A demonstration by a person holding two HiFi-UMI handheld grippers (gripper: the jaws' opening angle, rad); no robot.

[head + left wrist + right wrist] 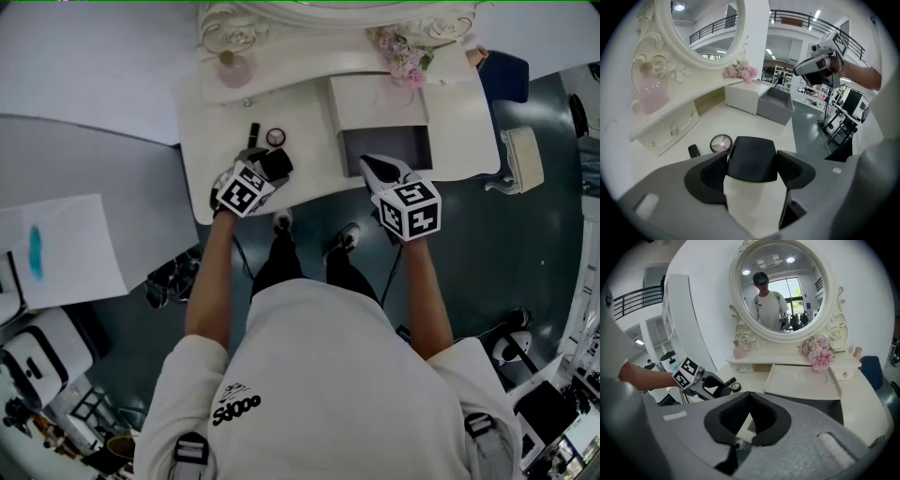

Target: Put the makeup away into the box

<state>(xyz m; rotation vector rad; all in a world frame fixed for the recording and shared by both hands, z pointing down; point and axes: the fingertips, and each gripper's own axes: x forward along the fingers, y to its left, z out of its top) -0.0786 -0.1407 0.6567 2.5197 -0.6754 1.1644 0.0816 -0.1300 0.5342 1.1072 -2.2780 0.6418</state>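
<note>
Faced white bench [309, 141] and oval mirror [780, 291]. Spread left gripper [752, 157] wide round black case [752, 149]. Held right gripper [749, 399] shut by grey box [405, 145].

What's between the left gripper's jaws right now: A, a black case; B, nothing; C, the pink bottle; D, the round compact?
A: a black case stands between the jaws of the left gripper, while the round compact lies beyond it on the table.
</note>
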